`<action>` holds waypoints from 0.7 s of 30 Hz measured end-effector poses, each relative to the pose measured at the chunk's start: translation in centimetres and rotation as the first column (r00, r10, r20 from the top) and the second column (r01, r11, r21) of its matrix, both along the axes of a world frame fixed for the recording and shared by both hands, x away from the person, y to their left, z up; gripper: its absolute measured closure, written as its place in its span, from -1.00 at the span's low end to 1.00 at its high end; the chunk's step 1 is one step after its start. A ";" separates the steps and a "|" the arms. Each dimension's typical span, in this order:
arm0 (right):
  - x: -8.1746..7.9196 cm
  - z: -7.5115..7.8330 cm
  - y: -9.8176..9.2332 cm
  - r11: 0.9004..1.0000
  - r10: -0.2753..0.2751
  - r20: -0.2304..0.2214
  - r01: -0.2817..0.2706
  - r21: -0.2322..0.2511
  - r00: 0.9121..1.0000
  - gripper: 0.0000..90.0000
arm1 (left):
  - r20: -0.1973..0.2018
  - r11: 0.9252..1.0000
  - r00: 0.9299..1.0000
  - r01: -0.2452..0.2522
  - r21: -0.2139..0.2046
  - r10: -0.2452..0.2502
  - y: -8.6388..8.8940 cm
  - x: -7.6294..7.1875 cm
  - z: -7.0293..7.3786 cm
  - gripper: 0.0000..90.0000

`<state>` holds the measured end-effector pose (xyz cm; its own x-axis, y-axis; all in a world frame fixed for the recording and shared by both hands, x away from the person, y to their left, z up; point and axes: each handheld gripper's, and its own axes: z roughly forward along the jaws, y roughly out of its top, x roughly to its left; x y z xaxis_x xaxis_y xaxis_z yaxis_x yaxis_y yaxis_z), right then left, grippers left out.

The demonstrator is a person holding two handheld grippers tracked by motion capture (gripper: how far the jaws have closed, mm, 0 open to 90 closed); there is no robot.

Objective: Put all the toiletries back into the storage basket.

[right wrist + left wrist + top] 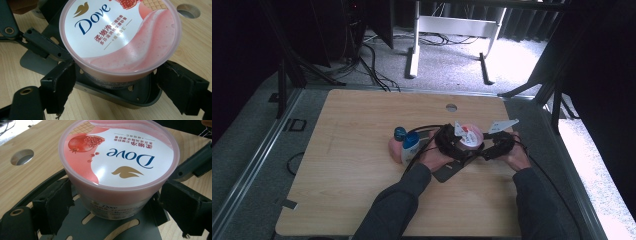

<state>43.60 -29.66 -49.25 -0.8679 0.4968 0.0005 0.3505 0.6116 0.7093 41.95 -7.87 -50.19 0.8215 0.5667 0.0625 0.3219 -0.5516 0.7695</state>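
Nearest the camera: in the high view my two forearms came up from the bottom edge, each hand holding a gripper, and met at the middle-right of the table point(352, 120).
Tub: a round pink tub point(470, 135) with a printed lid stood upright between the two grippers, on a dark flat plate point(452, 170) lying on the wood.
Left gripper: my left gripper point(110, 202) had its jaws spread to either side of the tub's wall point(105, 207), below the lid rim; the pads looked to be at or just off the wall, so I judged it open around the tub, not yet clamped.
Right gripper: my right gripper point(112, 85) stood the same way from the opposite side, jaws wide and flanking the tub point(120, 40), with gaps visible at both pads.
Which way the tub lay: straight ahead of each gripper, centred between its jaws; the two faced each other across it.
Long axis: the tub's axis was vertical, so either pair of jaws would close level across its round wall.
Nearer hand: I could not call one nearer; both sat about equally close.
Beside it: a white bottle with a blue cap point(408, 142) stood just left of my left hand point(432, 157), apart from the tub.
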 end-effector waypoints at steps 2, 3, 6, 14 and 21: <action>0.1 -0.1 0.0 1.000 0.000 0.001 0.000 -0.008 1.000 -0.65 | -0.003 1.000 1.000 -0.002 0.004 0.002 -0.1 0.1 -0.2 -0.74; 0.1 -0.2 0.0 1.000 -0.002 -0.001 0.002 -0.011 1.000 -0.65 | -0.006 1.000 1.000 -0.004 0.001 0.004 -0.2 0.1 -0.3 -0.74; 0.2 -0.5 -0.2 1.000 -0.007 -0.012 0.007 -0.011 1.000 -0.64 | -0.012 1.000 1.000 -0.004 0.003 0.004 -0.3 0.2 -0.5 -0.73; 0.4 -1.0 -0.4 0.999 -0.018 -0.021 0.017 -0.034 1.000 -0.62 | -0.032 1.000 0.999 -0.005 0.021 0.006 -0.8 0.6 -1.2 -0.73; 0.4 -1.4 -0.2 0.997 -0.026 -0.024 0.025 -0.074 0.999 -0.62 | -0.046 0.999 0.999 -0.005 0.032 0.006 -1.0 0.8 -1.7 -0.73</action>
